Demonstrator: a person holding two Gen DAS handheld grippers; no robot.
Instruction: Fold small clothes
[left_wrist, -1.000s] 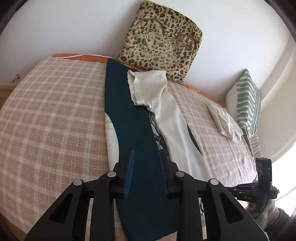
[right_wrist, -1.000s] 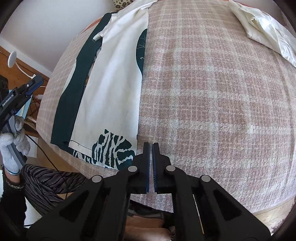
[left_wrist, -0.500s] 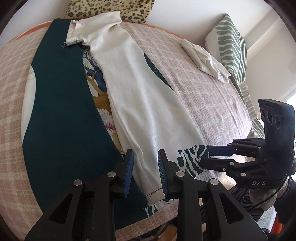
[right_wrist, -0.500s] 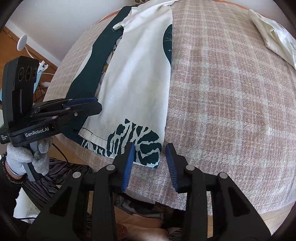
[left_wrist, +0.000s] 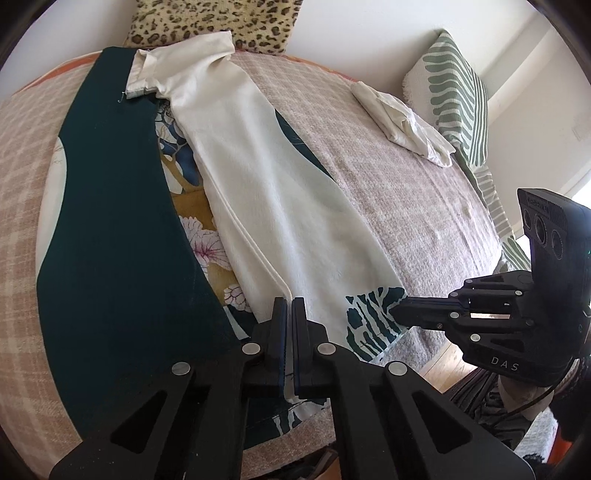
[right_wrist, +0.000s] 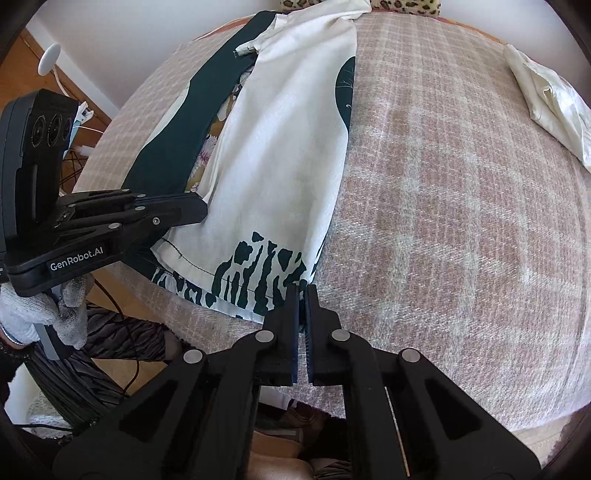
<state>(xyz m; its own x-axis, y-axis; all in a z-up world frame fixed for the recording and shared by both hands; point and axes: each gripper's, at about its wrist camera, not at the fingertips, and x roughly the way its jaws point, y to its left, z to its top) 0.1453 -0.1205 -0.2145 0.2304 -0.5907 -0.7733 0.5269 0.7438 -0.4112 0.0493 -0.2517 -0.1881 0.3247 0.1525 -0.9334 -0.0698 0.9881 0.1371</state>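
Observation:
A long dark green garment (left_wrist: 110, 240) lies lengthwise on the bed. One side is folded over, so its white inside (right_wrist: 288, 147) faces up, with a zebra-print hem (right_wrist: 258, 273) at the near end. My left gripper (left_wrist: 288, 308) is shut on the folded white edge close to the near hem. The right wrist view shows it from the side, the left gripper (right_wrist: 201, 210) meeting the cloth's left edge. My right gripper (right_wrist: 302, 293) is shut on the zebra-print hem corner. In the left wrist view the right gripper (left_wrist: 397, 314) pinches that same corner.
A pink plaid blanket (right_wrist: 461, 221) covers the bed, whose near edge runs just under both grippers. A folded white cloth (left_wrist: 402, 125) lies at the far right. A leopard cushion (left_wrist: 218, 22) and a green striped pillow (left_wrist: 458, 96) lean on the wall. A gloved hand (right_wrist: 37, 321) holds the left gripper.
The left gripper came down to the garment's near end and shut on the white folded edge. The right gripper opened, slid left to the zebra hem corner and shut on it.

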